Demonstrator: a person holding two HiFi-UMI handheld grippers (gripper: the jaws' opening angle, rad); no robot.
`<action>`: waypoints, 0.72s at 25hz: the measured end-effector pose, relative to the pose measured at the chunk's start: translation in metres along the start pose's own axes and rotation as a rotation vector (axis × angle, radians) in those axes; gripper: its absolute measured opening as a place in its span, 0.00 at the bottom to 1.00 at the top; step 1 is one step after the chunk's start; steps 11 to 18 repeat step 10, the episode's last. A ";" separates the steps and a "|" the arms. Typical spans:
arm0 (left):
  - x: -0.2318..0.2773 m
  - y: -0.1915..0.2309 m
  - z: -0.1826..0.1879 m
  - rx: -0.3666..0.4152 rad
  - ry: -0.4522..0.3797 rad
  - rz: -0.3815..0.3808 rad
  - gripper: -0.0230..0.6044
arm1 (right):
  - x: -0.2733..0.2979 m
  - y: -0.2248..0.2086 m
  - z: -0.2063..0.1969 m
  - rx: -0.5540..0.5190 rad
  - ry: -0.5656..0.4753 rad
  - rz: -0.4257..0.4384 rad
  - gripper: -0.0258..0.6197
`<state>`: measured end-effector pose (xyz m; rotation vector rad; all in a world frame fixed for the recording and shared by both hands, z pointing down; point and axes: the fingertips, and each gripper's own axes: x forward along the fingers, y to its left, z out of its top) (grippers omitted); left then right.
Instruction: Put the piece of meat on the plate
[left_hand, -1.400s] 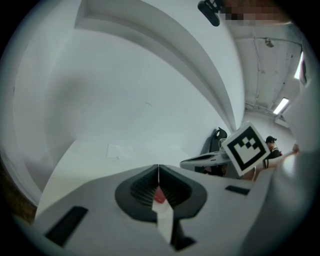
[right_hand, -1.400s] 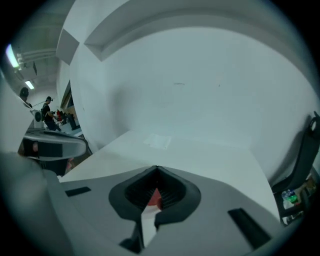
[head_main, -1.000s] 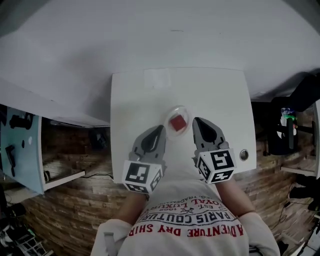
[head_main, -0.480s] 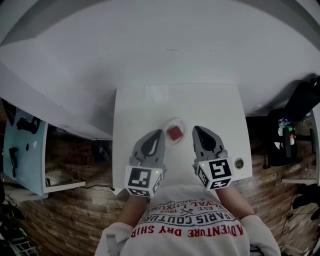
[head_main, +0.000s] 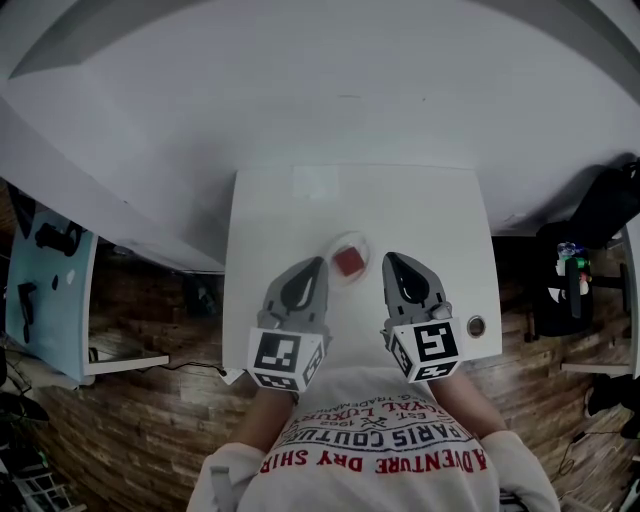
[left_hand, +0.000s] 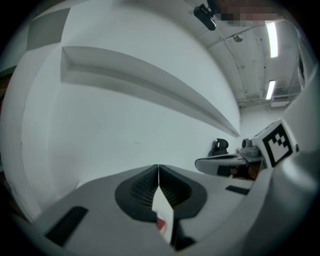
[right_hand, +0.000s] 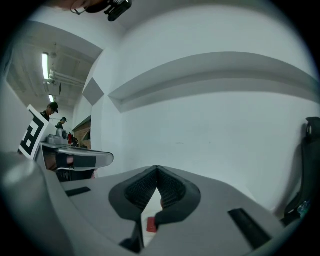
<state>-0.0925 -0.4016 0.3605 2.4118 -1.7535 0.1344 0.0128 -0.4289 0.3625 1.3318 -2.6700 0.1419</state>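
A red piece of meat (head_main: 348, 262) lies on a small clear plate (head_main: 349, 243) in the middle of the white table (head_main: 270, 215). My left gripper (head_main: 319, 263) is just left of the plate and my right gripper (head_main: 389, 258) just right of it. Both are shut with nothing between their fingertips, and both point nearly level toward the white wall. In the left gripper view the tips (left_hand: 158, 167) meet, and a sliver of the meat (left_hand: 160, 223) shows below them. In the right gripper view the tips (right_hand: 157, 169) also meet above a red patch of the meat (right_hand: 151, 224).
A round metal grommet (head_main: 475, 326) sits near the table's right front corner. A pale square patch (head_main: 315, 184) lies at the table's far edge. A black chair (head_main: 600, 215) with a green bottle (head_main: 574, 268) stands to the right, and a light blue board (head_main: 50, 300) to the left.
Both grippers have lifted a little and stay shut on either side of the plate. The meat has stayed on the plate.
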 end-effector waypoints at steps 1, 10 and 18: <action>0.000 0.000 0.000 0.001 0.000 0.000 0.05 | -0.001 0.000 -0.001 0.000 0.001 -0.002 0.06; 0.001 -0.002 -0.003 -0.018 0.010 -0.011 0.05 | -0.003 -0.006 -0.002 -0.004 0.005 -0.022 0.06; 0.001 -0.002 -0.003 -0.018 0.010 -0.011 0.05 | -0.003 -0.006 -0.002 -0.004 0.005 -0.022 0.06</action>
